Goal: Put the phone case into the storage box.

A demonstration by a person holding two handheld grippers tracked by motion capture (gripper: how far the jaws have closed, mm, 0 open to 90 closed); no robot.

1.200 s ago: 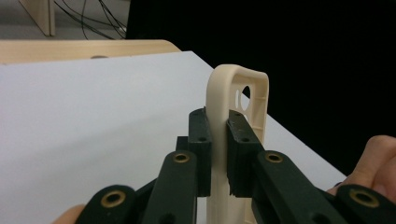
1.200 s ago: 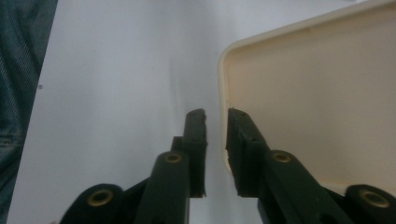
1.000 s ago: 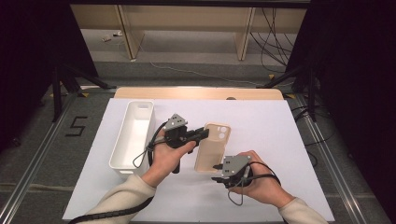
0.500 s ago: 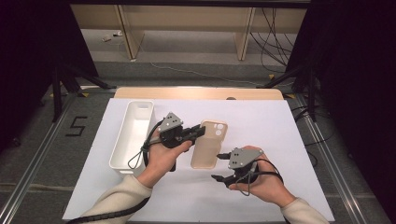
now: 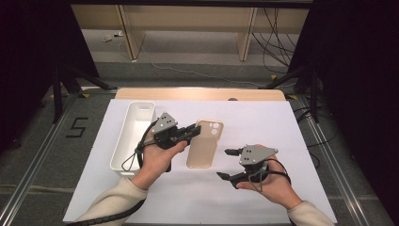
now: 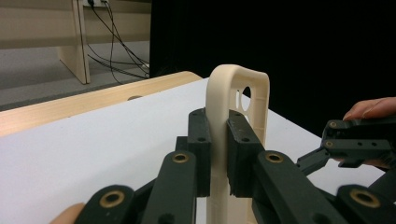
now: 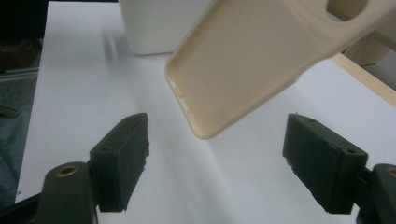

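Item: beige phone case (image 5: 205, 143), held above the white tabletop (image 5: 282, 122) at centre, camera cut-out at its far end. Holder: left tool (image 5: 190, 133), jaws clamped on the case's left edge near the far end; the left gripper view shows both pads pressed flat against the case wall (image 6: 219, 140), the case standing edge-up between them. Right tool (image 5: 227, 164), to the right of and nearer than the case, jaws spread wide with nothing between them; they have just been opening, and the right gripper view shows the case's near corner (image 7: 205, 126) hanging clear above and between the two pads, touching neither. White bin (image 5: 134, 134), long and narrow, on the left of the tabletop just beside the left hand (image 5: 157, 157), interior bare as far as the high view shows. Status, as a judgement: the case is lifted and now carried by the left tool alone, the right having let go. Outstanding: placing the case, most likely into the bin; nothing is inside it yet. Right tool free for any further support.
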